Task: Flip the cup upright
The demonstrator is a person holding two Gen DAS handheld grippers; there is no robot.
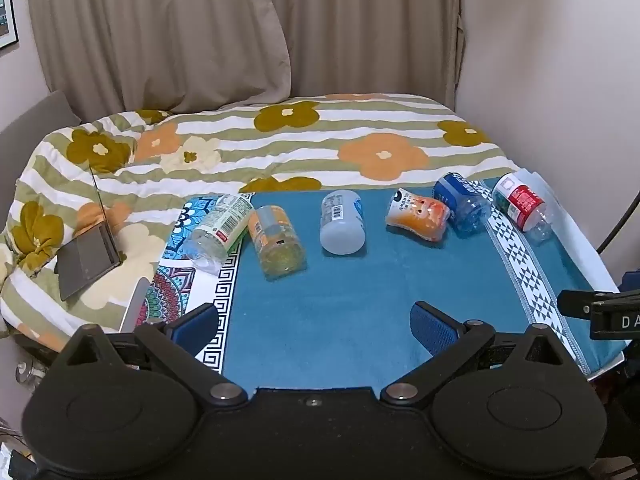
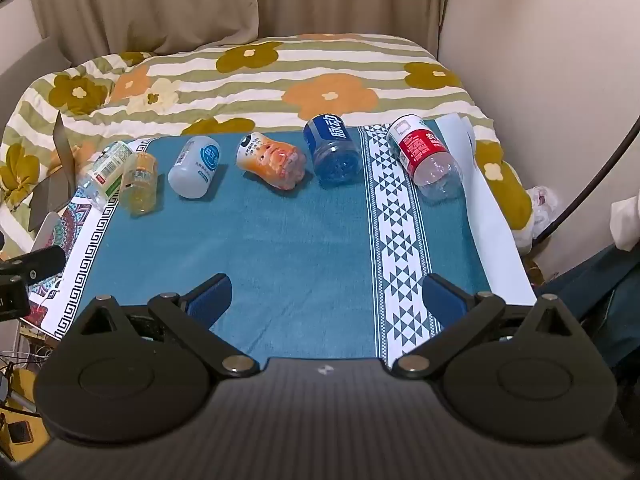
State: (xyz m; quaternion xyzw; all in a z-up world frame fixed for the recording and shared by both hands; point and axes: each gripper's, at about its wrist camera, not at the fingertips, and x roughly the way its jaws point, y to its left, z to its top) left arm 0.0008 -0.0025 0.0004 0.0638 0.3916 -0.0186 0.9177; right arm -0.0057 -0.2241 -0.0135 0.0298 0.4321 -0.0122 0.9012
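Several cut bottle cups lie on their sides in a row at the far edge of a blue cloth (image 1: pixel 340 312) (image 2: pixel 280 240). From the left: a green-label cup (image 1: pixel 218 228) (image 2: pixel 106 170), a yellow cup (image 1: pixel 276 236) (image 2: pixel 138 184), a grey-white cup (image 1: pixel 342 222) (image 2: pixel 194 168), an orange cup (image 1: pixel 418 216) (image 2: pixel 272 160), a blue cup (image 1: pixel 462 202) (image 2: pixel 332 148) and a red-label cup (image 1: pixel 522 204) (image 2: pixel 426 156). My left gripper (image 1: pixel 316 324) is open and empty, well short of the row. My right gripper (image 2: pixel 326 296) is open and empty, also short of it.
A flowered striped quilt (image 1: pixel 280 140) (image 2: pixel 320 76) covers the bed behind the cloth. A laptop (image 1: pixel 86 260) (image 2: pixel 52 188) lies at the left. A patterned mat (image 1: pixel 192 288) borders the cloth's left side. Curtains (image 1: pixel 200 32) and a wall (image 2: pixel 540 60) stand behind.
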